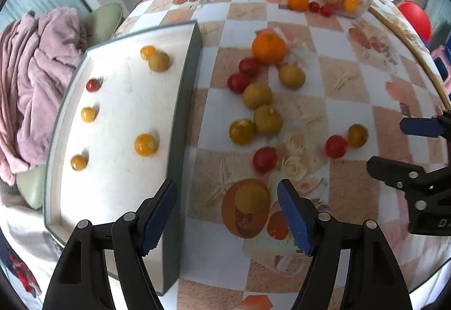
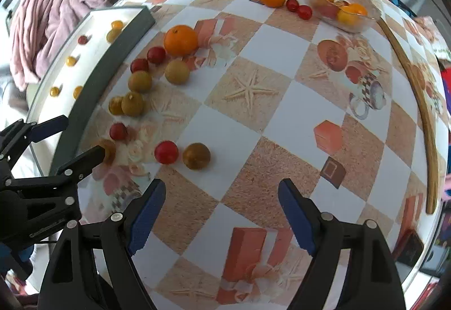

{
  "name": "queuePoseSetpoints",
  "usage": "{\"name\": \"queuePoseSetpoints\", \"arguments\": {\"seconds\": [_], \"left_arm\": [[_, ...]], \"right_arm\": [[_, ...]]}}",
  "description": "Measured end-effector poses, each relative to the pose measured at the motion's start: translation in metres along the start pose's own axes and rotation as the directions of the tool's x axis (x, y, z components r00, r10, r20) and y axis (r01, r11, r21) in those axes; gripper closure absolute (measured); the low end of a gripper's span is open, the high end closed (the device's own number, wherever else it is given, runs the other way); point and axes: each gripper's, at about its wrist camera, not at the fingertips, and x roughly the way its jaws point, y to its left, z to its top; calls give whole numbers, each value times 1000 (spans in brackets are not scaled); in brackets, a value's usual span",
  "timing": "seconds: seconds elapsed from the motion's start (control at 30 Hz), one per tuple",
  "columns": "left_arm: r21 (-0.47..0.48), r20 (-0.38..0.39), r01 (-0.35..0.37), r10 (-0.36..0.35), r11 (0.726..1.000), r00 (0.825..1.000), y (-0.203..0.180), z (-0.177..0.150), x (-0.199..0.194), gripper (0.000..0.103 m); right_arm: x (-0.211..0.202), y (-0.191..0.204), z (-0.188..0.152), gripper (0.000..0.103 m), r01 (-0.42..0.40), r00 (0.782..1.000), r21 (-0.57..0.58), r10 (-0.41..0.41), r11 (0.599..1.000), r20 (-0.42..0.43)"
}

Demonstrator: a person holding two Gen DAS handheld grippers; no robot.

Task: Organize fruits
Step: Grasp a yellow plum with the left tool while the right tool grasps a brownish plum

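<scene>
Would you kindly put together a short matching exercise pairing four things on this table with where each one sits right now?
Things:
1. large round orange
2. clear glass bowl
3. small red cherry tomato
4. left gripper

Places:
A. inside the white rectangular tray with a dark rim
B. at the table's far edge, holding orange and yellow fruit
C. on the checked tablecloth, touching a red fruit beside the loose cluster
D. open above a yellow-green fruit lying on the cloth

Pairs: 1-C, 2-B, 3-A, 4-D
</scene>
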Motion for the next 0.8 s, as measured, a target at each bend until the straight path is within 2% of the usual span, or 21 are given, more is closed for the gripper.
{"name": "queuePoseSetpoints", "arguments": {"seconds": [0.13,0.3,0.43,0.63,0.7,0.73,0.8], "left_arm": [[-24,6,-8,8,1000,1000,-1,-5,9,28],[-8,19,1,-1,1000,1000,-9,-7,14,28],[-24,34,15,-14,1000,999,-9,-7,15,28],[-56,34,43,-41,998,999,-5,-8,15,30],[-82,31,91,-88,993,996,-2,-10,15,45],[-82,33,98,-96,992,995,-4,-10,14,48],[-69,36,115,-112,991,993,-10,-11,11,67]], "right_arm": [[5,6,1,21,14,999,-62,-12,998,32],[16,20,3,33,43,997,-142,-34,989,63],[18,26,8,39,50,996,-153,-36,987,87],[20,28,16,61,73,993,-137,-59,988,104],[19,26,17,77,26,995,-123,-14,992,96],[20,26,19,80,12,996,-119,-2,993,89],[20,25,22,80,5,996,-106,4,994,89]]}}
